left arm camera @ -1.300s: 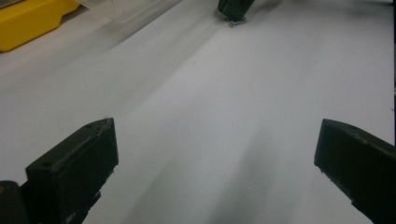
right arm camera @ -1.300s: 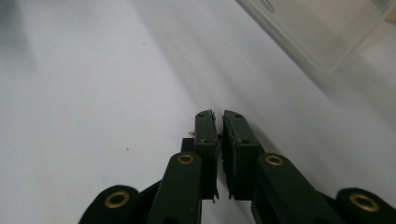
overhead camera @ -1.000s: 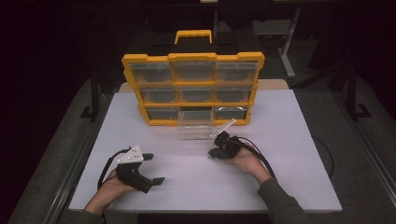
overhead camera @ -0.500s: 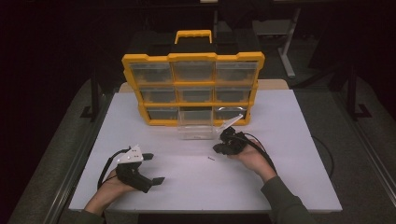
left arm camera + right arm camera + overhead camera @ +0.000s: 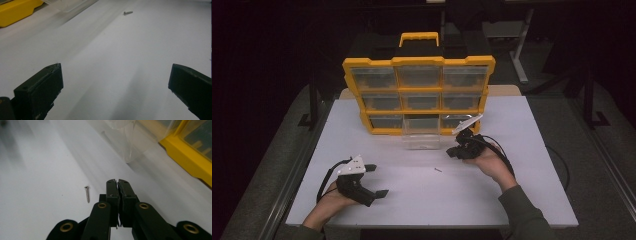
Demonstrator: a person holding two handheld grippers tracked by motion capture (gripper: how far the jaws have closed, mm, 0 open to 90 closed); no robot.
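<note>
A small silver screw (image 5: 438, 170) lies alone on the white table, seen ahead in the left gripper view (image 5: 127, 12). My right gripper (image 5: 451, 151) hovers just right of and above it, near the pulled-out clear drawer (image 5: 420, 134). In the right gripper view its jaws (image 5: 117, 181) are shut tight with nothing showing between the tips, and the screw (image 5: 87, 194) lies just left of them. My left gripper (image 5: 378, 180) rests at the front left with its jaws open wide (image 5: 115, 75) and nothing between them.
A yellow organizer (image 5: 418, 90) with clear drawers stands at the back of the white table (image 5: 522, 195). Its bottom middle drawer (image 5: 125, 135) sticks out toward me. The organizer's yellow frame (image 5: 185, 157) is close to the right gripper.
The right hand has lifted a little and drifted right, toward the organizer, with its jaws still shut. The screw now lies uncovered on the table. The left hand has not moved.
</note>
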